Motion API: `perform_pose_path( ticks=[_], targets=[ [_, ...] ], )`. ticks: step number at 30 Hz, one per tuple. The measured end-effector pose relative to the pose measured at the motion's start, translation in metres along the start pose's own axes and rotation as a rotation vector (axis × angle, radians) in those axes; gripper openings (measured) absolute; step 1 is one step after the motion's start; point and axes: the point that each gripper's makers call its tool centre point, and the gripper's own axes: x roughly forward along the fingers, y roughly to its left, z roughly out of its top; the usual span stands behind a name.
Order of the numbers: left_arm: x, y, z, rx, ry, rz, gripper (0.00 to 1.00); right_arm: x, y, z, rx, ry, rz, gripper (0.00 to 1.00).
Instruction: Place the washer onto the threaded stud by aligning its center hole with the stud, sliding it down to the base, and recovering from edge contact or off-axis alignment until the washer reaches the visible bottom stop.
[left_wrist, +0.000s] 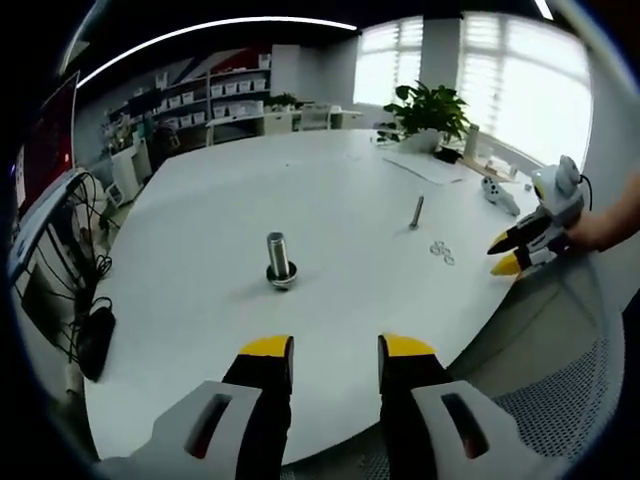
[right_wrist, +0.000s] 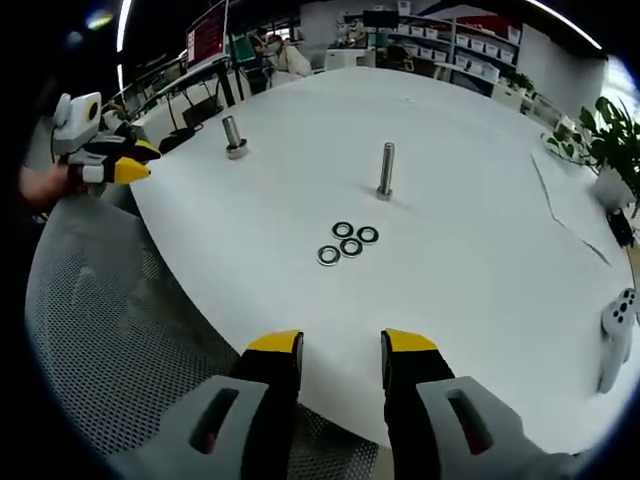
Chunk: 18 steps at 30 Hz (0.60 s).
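Right claw nearer the washers; both claws empty above the table edge.

In the right gripper view, four small dark-rimmed metal washers lay flat in a cluster on the round white table, straight ahead of the right claw, whose yellow-tipped jaws stood apart and held nothing. The slim upright threaded metal stud stood just beyond the cluster, its long axis vertical, so a washer would have to go over it from above. A thicker upright steel bolt stood ahead of the left claw, likewise parted and empty, well apart from the washers; the right hand seemed better placed to pick.
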Motion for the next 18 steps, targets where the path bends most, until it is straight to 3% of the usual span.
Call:
perform_pose_path(
  ticks=[11, 14, 18],
  targets=[
    [0.0021, -0.0012, -0.0009, 0.003, -0.015, -0.024, 0.32, -0.0001, -0.0016, -0.0001, -0.020, 0.004, -0.009, 0.34],
    [0.0020, -0.0037, -0.0035, 0.057, -0.004, -0.019, 0.31, -0.0010, -0.0021, 0.0004, -0.013, 0.002, -0.013, 0.34],
    [0.0040, -0.0053, -0.0048, 0.048, -0.005, -0.035, 0.32, -0.0005, -0.0031, -0.0001, -0.015, 0.002, -0.016, 0.34]
  ],
)
